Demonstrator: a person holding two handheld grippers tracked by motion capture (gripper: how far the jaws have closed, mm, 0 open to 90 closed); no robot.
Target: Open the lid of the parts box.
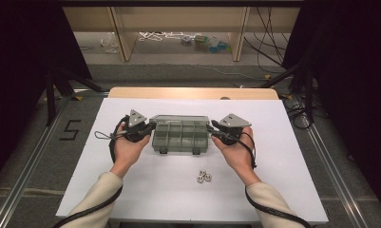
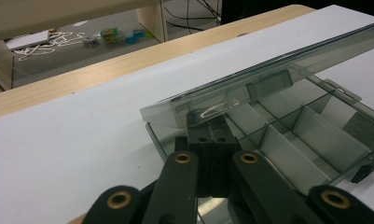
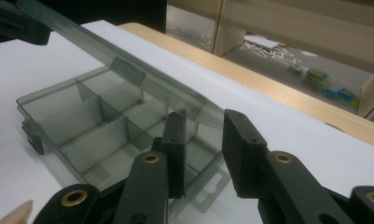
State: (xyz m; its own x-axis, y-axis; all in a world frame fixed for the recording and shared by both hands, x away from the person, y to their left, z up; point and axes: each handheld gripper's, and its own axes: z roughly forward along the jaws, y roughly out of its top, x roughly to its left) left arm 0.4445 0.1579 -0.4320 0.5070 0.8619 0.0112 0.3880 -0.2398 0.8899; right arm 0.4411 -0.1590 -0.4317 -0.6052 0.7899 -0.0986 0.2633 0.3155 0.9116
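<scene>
The left claw (image 1: 150, 127) sits at the left end of the compartment box (image 1: 181, 137); its jaws are closed together, tips just under the left corner of the raised lid (image 2: 268, 79). Whether the tips pinch the lid edge cannot be told.

The compartment box is a grey, translucent organizer with dividers. It lies on the white bench (image 1: 283, 142) at mid-width, somewhat nearer the far edge than the near edge. Its long axis runs left to right, parallel to the far edge of the bench. The open side faces up; the lid is hinged along the far long side and tilts up over the compartments. The two latches (image 1: 163, 151) on the near long side point toward the person. No label or brand can be read on it.

Three small metal nuts (image 1: 204, 176) lie toward the near edge, near the box but apart from it.

The right claw (image 1: 211, 129) sits at the right end of the box. Its jaws stand apart, with the lid's right corner (image 3: 201, 112) between them; no pad presses on it.

A dark mark resembling "5" (image 1: 70, 129) is on the floor left of the bench.
</scene>
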